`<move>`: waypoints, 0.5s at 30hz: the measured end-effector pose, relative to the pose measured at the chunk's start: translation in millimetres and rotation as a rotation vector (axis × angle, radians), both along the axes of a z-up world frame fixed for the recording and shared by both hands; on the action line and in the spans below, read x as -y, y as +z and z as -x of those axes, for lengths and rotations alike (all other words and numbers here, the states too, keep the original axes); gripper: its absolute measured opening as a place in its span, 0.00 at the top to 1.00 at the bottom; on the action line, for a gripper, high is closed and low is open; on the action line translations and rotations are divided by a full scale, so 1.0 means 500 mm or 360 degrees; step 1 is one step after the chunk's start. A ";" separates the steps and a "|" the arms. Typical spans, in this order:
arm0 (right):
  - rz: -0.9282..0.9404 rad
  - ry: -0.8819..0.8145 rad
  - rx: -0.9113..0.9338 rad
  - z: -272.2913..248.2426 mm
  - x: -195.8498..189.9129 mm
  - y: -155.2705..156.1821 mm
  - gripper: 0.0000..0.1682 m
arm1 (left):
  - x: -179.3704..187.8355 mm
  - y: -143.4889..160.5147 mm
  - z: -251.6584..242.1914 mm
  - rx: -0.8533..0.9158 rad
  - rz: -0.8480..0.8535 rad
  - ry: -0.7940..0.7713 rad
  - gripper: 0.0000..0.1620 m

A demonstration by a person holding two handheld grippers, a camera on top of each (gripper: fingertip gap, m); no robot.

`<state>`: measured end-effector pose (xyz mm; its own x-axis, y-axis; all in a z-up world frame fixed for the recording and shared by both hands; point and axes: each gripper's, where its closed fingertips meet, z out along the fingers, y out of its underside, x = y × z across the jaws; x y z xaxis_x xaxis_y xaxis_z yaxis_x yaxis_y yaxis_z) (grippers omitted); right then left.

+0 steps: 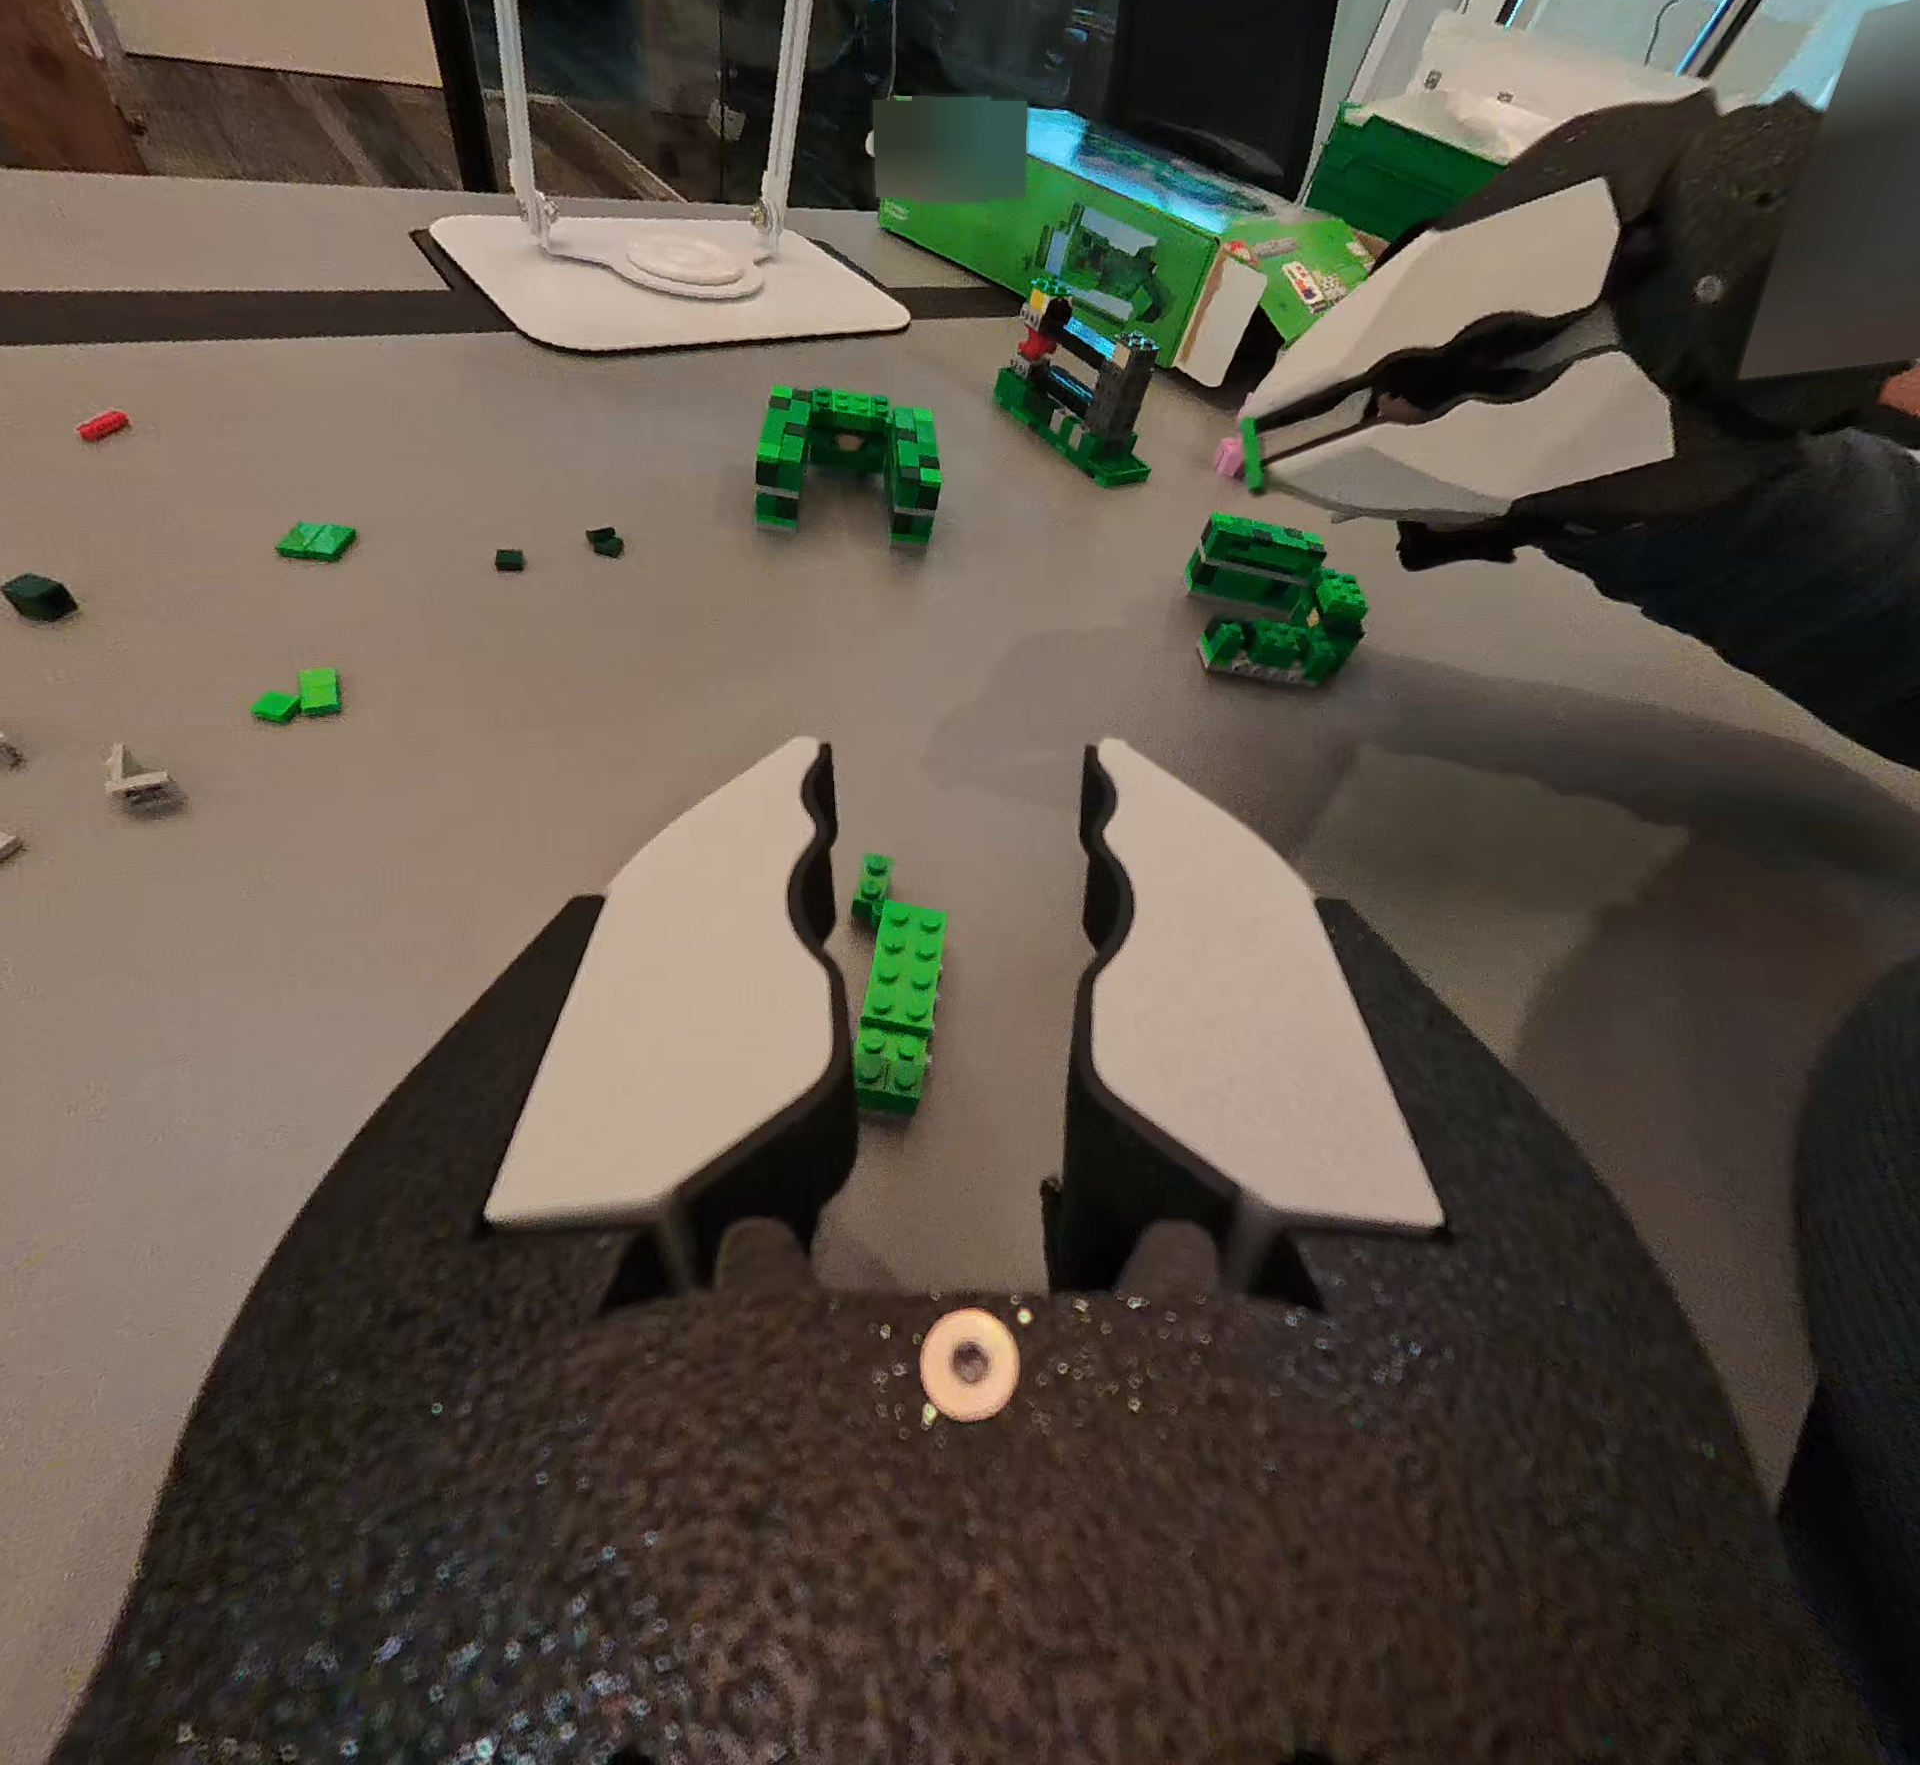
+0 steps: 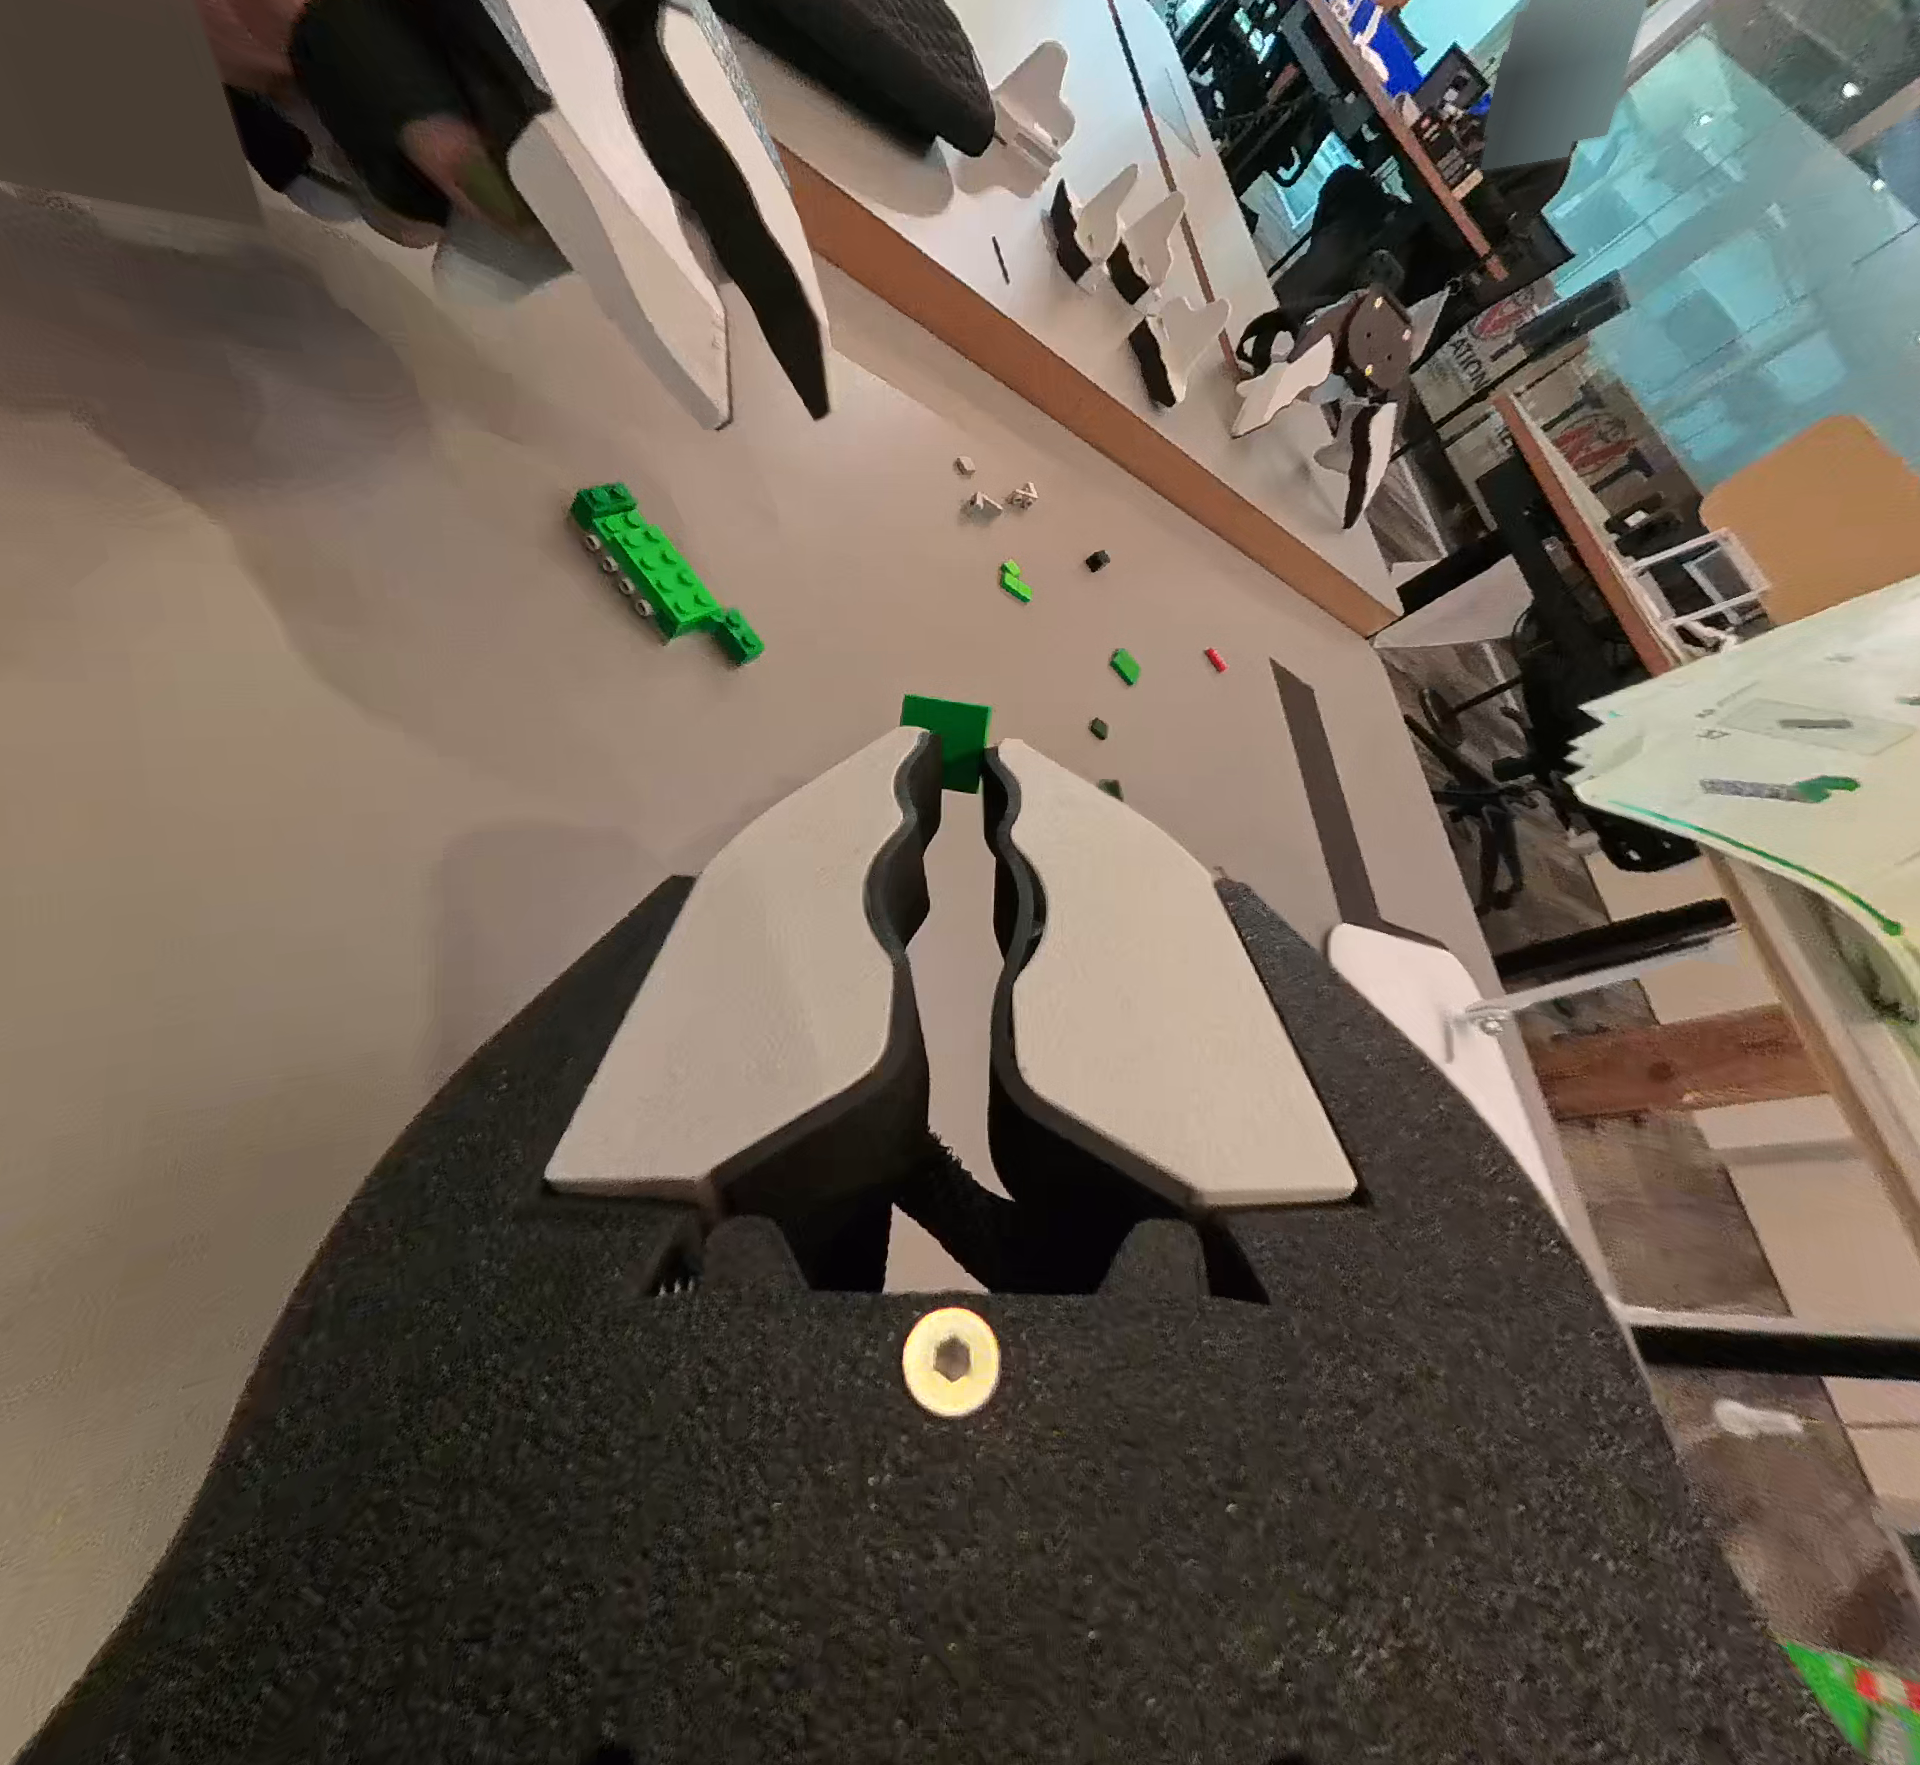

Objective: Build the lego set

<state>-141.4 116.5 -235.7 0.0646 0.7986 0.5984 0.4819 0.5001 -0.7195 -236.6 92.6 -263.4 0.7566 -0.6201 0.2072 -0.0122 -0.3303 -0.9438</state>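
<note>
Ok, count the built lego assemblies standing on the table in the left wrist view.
4: a green arch mid-table, a dark-pillared build by the green box, a green stacked build to the right, and a long green studded piece between the left gripper fingers. Others may be hidden.

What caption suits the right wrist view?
Right gripper pinching a green tile above the table.

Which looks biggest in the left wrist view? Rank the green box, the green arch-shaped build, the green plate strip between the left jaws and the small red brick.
1. Green cardboard box.
2. Green arch-shaped build and green studded plate strip: similar; the strip lies nearer the camera, so unsure.
3. Small red brick.
</note>
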 end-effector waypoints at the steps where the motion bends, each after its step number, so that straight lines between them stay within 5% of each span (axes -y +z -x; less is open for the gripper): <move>1: 0.0014 -0.0010 0.0006 0.003 0.000 -0.004 0.96 | 0.001 0.000 -0.001 -0.0007 -0.0007 0.0000 0.72; 15: 0.0165 -0.0157 0.0042 0.020 -0.017 -0.022 0.96 | 0.012 -0.101 0.045 -0.0611 0.0177 0.0026 0.73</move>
<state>-151.3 125.1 -246.7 0.1315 0.8467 0.5155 0.5444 0.3729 -0.7514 -258.9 86.4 -313.9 0.8018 -0.5970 -0.0270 -0.3507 -0.4335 -0.8301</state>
